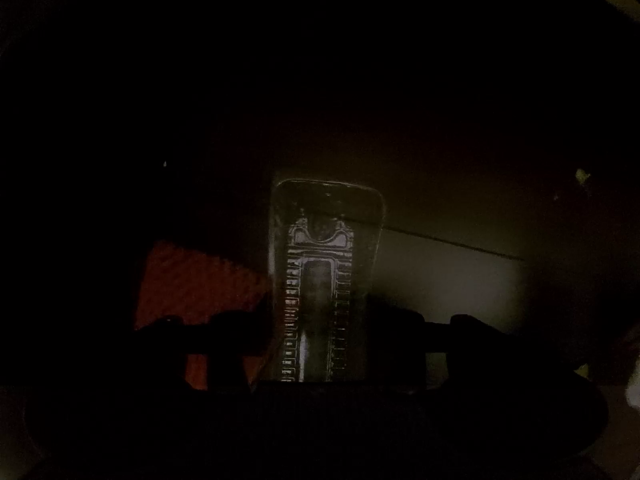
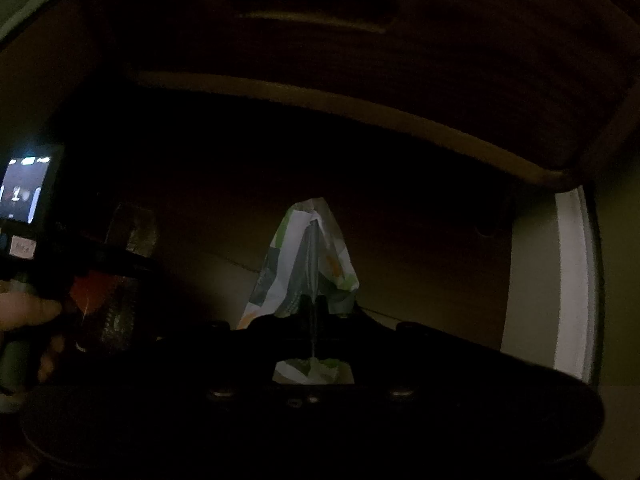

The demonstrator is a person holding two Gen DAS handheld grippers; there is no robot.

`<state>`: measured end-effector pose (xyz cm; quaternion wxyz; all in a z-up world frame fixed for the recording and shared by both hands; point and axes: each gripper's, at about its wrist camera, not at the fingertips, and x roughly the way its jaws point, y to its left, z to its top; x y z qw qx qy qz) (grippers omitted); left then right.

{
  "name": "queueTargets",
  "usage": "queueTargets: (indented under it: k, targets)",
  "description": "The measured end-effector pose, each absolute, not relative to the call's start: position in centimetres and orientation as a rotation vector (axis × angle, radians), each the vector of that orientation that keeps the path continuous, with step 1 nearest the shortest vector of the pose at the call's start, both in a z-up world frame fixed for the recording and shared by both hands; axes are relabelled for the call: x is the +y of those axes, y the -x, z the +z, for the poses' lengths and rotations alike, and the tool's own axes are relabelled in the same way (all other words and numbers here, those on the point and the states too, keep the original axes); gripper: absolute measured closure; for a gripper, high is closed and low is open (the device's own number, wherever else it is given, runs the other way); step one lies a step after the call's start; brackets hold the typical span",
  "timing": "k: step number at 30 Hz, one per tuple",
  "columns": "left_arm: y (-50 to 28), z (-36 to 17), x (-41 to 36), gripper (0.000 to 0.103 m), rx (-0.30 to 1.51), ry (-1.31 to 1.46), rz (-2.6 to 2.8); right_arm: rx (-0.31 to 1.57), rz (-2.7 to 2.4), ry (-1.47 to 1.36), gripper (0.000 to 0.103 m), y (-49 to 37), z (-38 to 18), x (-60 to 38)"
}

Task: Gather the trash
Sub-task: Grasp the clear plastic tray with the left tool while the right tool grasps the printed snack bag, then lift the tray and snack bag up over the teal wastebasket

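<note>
The right gripper [image 2: 314, 280] has its fingers closed tight on a crumpled white and green wrapper [image 2: 306, 256], held above a pale floor [image 2: 440, 280]. The left gripper [image 2: 120, 264] is beside a red thing [image 2: 90, 288]; its fingers are too dark to judge.

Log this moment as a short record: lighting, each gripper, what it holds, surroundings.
lighting: very dim
right gripper: shut on a crumpled printed wrapper, white, green and orange
left gripper: at a red item; too dark to tell whether it grips
hand: on the left gripper's handle
overhead: wooden furniture, seen from below
floor: pale surface beneath
</note>
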<state>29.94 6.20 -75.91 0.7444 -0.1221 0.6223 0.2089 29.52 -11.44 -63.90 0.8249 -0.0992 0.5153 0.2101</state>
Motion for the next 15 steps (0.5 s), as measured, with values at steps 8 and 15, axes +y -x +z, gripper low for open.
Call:
queueTargets:
  k: [8, 15]
  targets:
    - [-27.2, -67.4, 6.5, 0.063, 1.303, 0.323, 0.398, 1.076, 0.436, 0.157, 0.103, -27.6, -55.1, -11.7]
    - [-24.1, -53.9, 6.3, 0.063, 1.287, 0.401, 0.328, 1.011, 0.438, 0.125, 0.103, -25.4, -41.3, -12.6]
